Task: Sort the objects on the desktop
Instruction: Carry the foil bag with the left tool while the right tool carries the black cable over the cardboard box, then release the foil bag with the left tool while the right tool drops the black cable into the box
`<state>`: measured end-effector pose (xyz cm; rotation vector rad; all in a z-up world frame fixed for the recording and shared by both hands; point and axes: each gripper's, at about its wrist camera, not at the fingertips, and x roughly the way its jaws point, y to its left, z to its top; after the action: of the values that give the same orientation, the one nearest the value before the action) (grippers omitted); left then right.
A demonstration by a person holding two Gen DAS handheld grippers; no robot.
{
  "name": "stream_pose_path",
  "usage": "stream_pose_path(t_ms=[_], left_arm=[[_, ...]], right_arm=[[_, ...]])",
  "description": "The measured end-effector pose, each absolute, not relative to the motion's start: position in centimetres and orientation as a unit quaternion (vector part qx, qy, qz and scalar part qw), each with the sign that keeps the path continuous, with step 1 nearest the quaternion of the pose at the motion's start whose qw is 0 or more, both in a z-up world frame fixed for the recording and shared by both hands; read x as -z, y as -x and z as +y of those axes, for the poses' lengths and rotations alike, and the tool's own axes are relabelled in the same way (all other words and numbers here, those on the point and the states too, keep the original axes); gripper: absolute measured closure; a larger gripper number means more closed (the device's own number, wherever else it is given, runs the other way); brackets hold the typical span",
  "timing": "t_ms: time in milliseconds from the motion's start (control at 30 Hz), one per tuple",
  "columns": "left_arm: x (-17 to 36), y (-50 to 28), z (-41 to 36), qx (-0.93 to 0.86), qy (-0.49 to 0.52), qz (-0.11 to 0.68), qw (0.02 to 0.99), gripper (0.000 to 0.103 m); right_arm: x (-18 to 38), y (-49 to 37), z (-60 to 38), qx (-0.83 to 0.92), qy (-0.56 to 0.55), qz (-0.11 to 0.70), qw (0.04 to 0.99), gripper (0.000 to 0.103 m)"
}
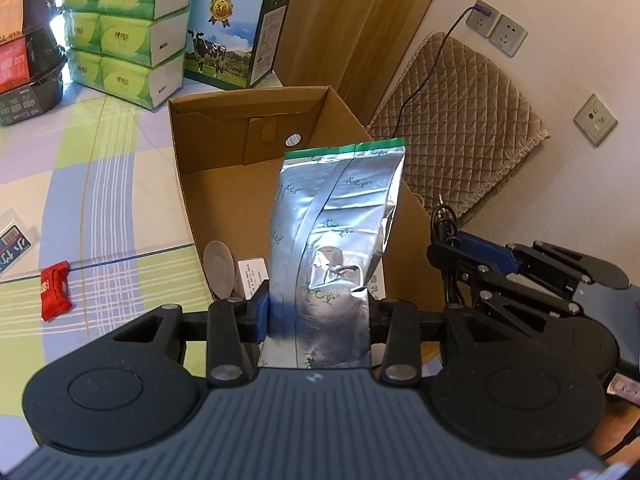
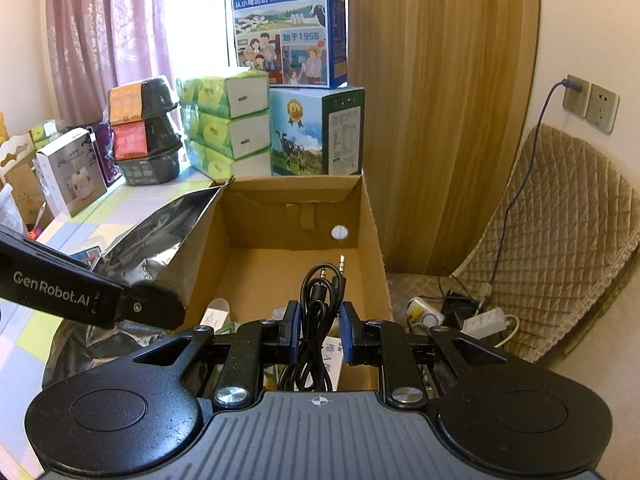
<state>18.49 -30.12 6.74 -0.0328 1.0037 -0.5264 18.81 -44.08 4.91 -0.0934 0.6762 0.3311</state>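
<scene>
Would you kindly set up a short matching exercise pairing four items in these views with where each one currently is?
Things:
1. silver foil pouch
2. black audio cable
3. red candy wrapper
4. purple cord

Places:
A. plugged into a wall socket
B. lying on the checked tablecloth
C. between the left gripper fingers
D. between the right gripper fingers

Pairs: 1-C, 2-D, 3-B, 4-A

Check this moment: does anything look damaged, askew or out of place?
Only small things. The silver foil pouch in the left gripper is crumpled and dented near the grip. A red candy wrapper lies alone on the tablecloth, outside the cardboard box.
</scene>
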Motion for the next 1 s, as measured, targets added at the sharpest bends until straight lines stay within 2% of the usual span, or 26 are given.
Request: stream_pose_path(t_ms=[400, 533, 700, 1000], left_arm=[[-6.4, -19.2, -30.3, 0.246, 0.032, 0.475, 0.844, 0.068], [-6.7, -19.6, -30.0, 0.241, 0.043, 0.467, 0.85, 0.061], [-7.7, -19.4, -28.9, 0.236, 0.043, 0.449, 0.861, 0.061], [-7.9, -18.1, -26.0, 0.217, 0.056, 0.438, 0.87, 0.052]], right_arm=[[-4.8, -19.2, -44.1, -0.161, 0.046, 0.331, 0.929, 0.086], [-5.0, -19.4, -44.0, -0.16, 0.047, 0.33, 0.929, 0.086], [-5.1, -19.5, -43.9, -0.163, 0.048, 0.329, 0.929, 0.086], [-5.3, -19.7, -43.0, -0.176, 0.035, 0.322, 0.929, 0.086]])
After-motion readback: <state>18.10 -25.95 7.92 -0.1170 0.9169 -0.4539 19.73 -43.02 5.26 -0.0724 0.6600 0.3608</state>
